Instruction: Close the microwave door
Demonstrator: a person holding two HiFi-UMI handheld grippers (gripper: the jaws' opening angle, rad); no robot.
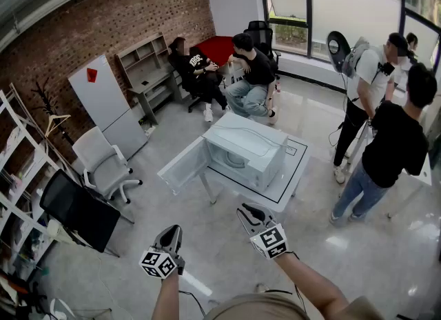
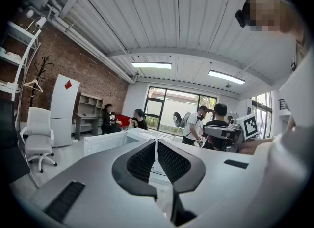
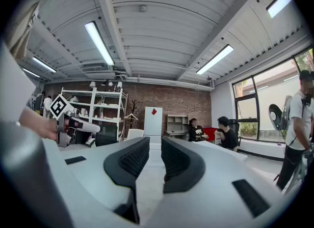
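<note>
A white microwave (image 1: 247,147) stands on a small white table (image 1: 293,167) in the middle of the room. Its door (image 1: 185,167) hangs open to the left, and the cavity faces me. Both grippers hover in the air in front of the table, clear of the microwave. My left gripper (image 1: 173,232) is shut and holds nothing; in its own view (image 2: 156,141) the open door (image 2: 105,141) shows just past the jaw tips. My right gripper (image 1: 246,210) is nearer the table's front edge. Its jaws (image 3: 155,139) stand close together with nothing between them.
Two people sit behind the table (image 1: 248,77), and two more stand to its right (image 1: 389,146). A white office chair (image 1: 103,163) and a black chair (image 1: 79,212) are at the left. White shelving (image 1: 17,174) lines the brick wall beside a white cabinet (image 1: 107,105).
</note>
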